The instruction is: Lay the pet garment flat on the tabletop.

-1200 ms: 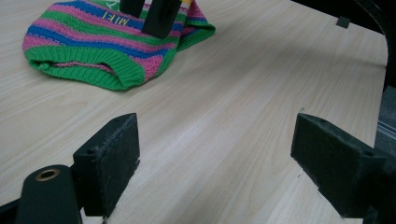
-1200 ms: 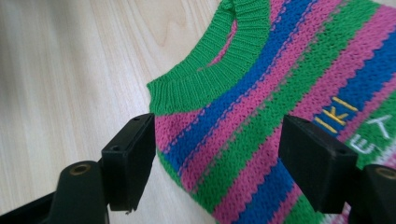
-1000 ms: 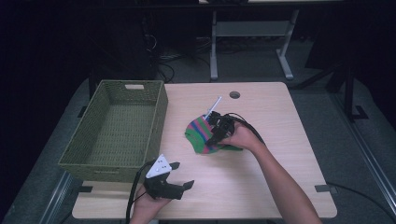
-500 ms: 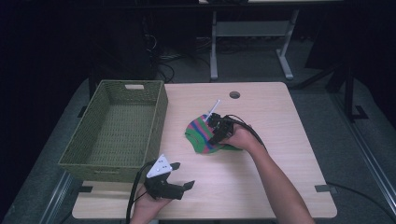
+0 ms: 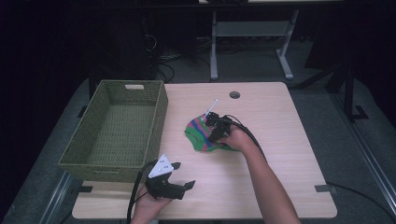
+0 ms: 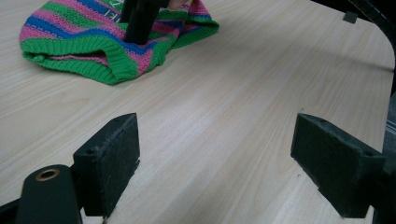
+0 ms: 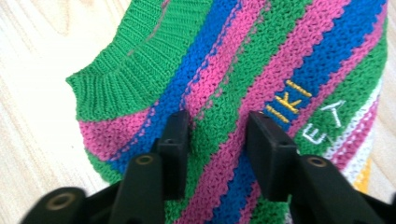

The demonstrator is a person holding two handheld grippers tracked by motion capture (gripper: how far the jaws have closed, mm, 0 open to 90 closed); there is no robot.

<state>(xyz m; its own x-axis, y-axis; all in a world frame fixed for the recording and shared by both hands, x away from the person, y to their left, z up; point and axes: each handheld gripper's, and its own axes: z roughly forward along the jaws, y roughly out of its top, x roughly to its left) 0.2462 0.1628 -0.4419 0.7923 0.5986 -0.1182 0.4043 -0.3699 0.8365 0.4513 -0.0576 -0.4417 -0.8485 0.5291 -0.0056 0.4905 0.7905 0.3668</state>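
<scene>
Left to right across the table [image 5: 280, 140], high view.

Woven green basket [image 5: 116, 128]: far left, nothing in it, untouched. Likely where the garment is bound, though that is a guess from the layout.

Left gripper [image 5: 180, 186]: near front edge, just right of the basket's near corner, parked on the bare wood. Jaws spread wide, nothing between them. Same spot as a second ago.

Striped knit garment [image 5: 203, 137]: centre of the table, right of the basket and apart from it, lying crumpled.

Right gripper [image 5: 215, 133]: planted on top of the knit, tips down into it. Its jaws have just been closing, and a ridge of fabric sits between them. In the right gripper view [image 7: 217, 135] the gap has narrowed to roughly one stripe, with the pads pressing into the knit on both sides. The hand itself has not shifted. Reading: the pinch is being made and a lift looks like the next step; the hold seems shallow, top layer only.

The garment [image 7: 261, 70]: chunky knit in diagonal green, pink and blue stripes, with a ribbed green cuff or hem at upper left. Yellow and white stitched letters sit to the right, with white and yellow bands at the far edge. Soft, floppy, will drape when raised.
</scene>
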